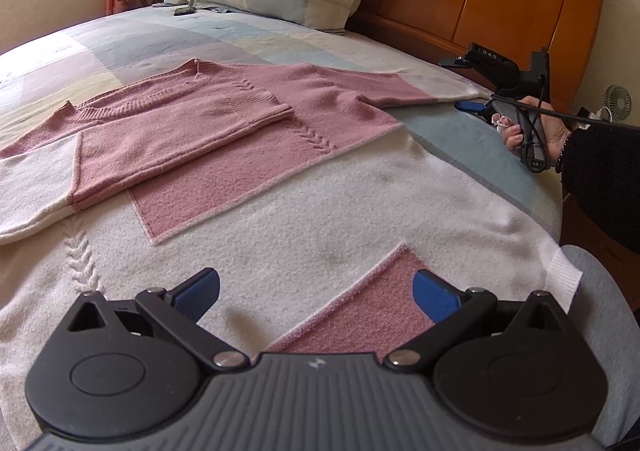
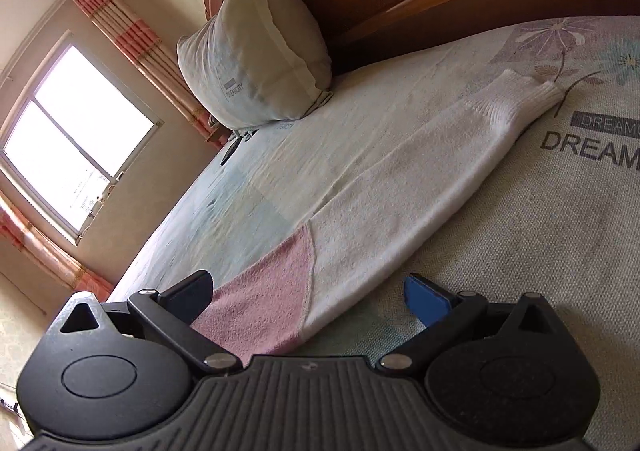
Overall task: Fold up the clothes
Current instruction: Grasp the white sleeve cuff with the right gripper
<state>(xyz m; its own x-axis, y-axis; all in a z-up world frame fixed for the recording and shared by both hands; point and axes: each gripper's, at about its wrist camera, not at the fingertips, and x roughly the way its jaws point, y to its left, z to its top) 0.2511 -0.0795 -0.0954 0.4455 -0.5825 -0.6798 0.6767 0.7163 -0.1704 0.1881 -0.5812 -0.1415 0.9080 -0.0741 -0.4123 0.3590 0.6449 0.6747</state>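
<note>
We see the sweater point(image 1: 248, 155) spread flat on the bed point(image 1: 472, 139), one sleeve folded across its chest, the other sleeve point(image 2: 420, 179) lying out toward the pillow point(image 2: 256, 51). Our left tongs point(image 1: 316, 293) and right tongs point(image 2: 308, 295) both hover agape, gripping nothing.

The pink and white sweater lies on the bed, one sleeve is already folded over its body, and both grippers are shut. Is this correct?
Not quite: both grippers are open. The left gripper and right gripper show spread fingers in their own wrist views. The sweater does lie on the bed with one sleeve folded over.
</note>
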